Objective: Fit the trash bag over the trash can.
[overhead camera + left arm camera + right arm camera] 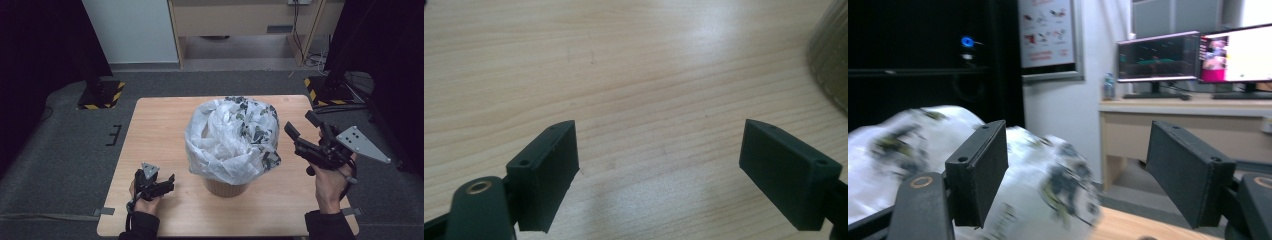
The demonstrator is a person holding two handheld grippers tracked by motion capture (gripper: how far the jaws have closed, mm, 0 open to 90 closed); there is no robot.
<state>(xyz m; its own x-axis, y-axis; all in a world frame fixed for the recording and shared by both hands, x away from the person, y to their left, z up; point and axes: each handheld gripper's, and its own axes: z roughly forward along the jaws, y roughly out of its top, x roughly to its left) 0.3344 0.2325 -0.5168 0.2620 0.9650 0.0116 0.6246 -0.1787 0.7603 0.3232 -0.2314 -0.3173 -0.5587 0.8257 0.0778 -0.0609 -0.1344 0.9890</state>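
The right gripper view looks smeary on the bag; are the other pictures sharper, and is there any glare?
In the right gripper view the white plastic bag is blurred, while the jaws stay crisp; in the left gripper view the wooden table is sharp but bears a pale glare patch near the top; in the high view the bag and table are lit evenly, the room's edges falling dark.

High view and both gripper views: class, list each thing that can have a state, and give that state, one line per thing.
Plastic bag: puffed up, draped over the bin's rim, untouched.
Bin: upright on the table, top hidden by the bag.
Left gripper: open, empty, low over the table.
Right gripper: open, empty, raised beside the bag.
Monitors: switched on.
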